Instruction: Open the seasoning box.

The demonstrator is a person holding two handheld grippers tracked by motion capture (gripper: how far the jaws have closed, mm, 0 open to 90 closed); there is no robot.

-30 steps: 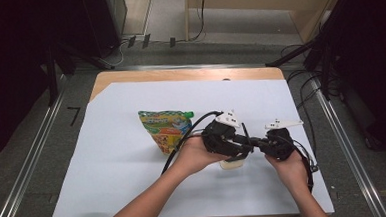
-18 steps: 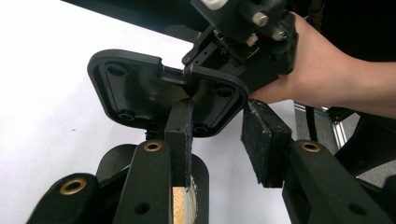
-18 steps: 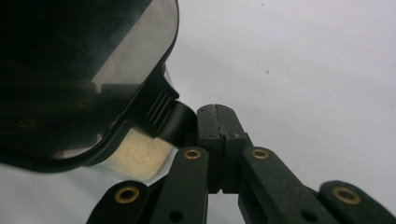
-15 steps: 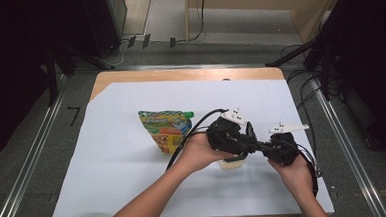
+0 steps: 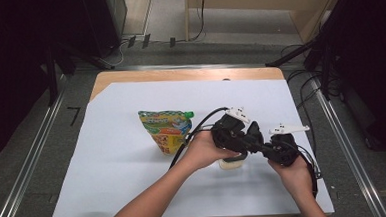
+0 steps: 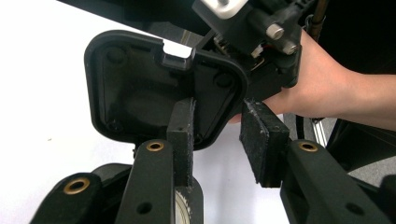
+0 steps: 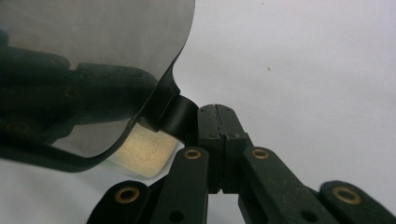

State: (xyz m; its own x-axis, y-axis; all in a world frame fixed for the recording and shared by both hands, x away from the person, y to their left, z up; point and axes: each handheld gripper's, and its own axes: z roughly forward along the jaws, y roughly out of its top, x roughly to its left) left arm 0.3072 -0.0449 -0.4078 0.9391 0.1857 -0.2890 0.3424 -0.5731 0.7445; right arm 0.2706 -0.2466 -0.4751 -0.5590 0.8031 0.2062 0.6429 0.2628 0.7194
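Observation:
A black rounded-square lid [image 6: 140, 93] with a smoky see-through middle [image 7: 93, 42] hangs tilted above the table. My left gripper [image 6: 219, 135] straddles the lid's corner, one pad [image 6: 181, 133] against the inside and the other pad [image 6: 262, 140] at the outer rim, shut on it. In the high view the left gripper [image 5: 248, 138] points right toward the right gripper [image 5: 261, 146]. My right gripper [image 7: 217, 121] is shut, pads together, and the lid's black tab [image 7: 175, 116] rests against its left finger. Whether that tab is pinched I cannot tell. A beige spongy piece [image 5: 231, 163] lies on the table below.
A colourful stand-up pouch [image 5: 166, 131] with a green cap lies left of the hands on the white sheet [image 5: 109, 173]. Cables trail from both grippers. Metal rails run along both sides of the table, and dark equipment stands at the back.

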